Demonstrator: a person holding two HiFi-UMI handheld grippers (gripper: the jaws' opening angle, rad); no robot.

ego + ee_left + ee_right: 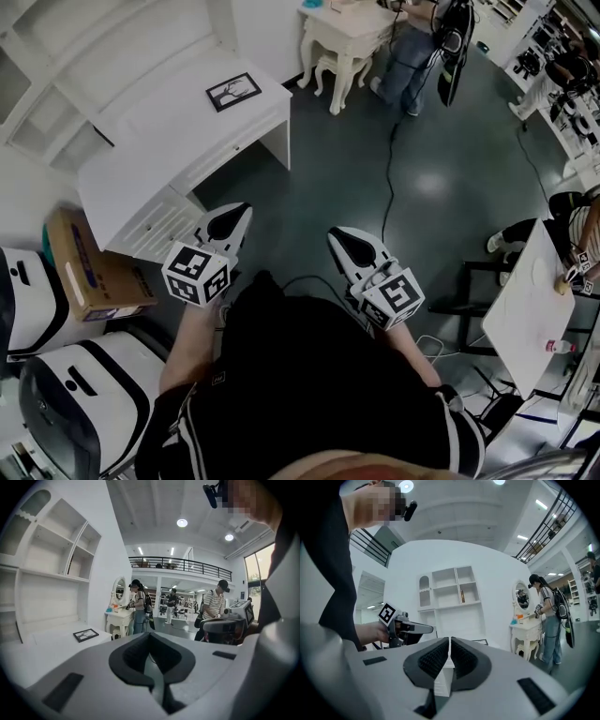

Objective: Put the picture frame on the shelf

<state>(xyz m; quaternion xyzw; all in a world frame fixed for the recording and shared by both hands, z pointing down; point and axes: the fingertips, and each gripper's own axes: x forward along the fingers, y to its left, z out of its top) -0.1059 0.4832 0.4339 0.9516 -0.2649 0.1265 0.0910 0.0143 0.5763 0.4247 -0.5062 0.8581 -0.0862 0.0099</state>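
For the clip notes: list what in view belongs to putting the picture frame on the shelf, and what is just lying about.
Belongs to the job: black-framed picture lying flat on the white desk; white shelf unit behind it; left gripper and right gripper, both shut and empty.
Lying about: brown cardboard box; small white dressing table; black floor cable.

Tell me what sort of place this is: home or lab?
Probably a big indoor hall staged with furniture, not a home. A white desk with shelf unit and a vanity table stand on a dark floor, a railed mezzanine runs overhead, and other people work at tables nearby.
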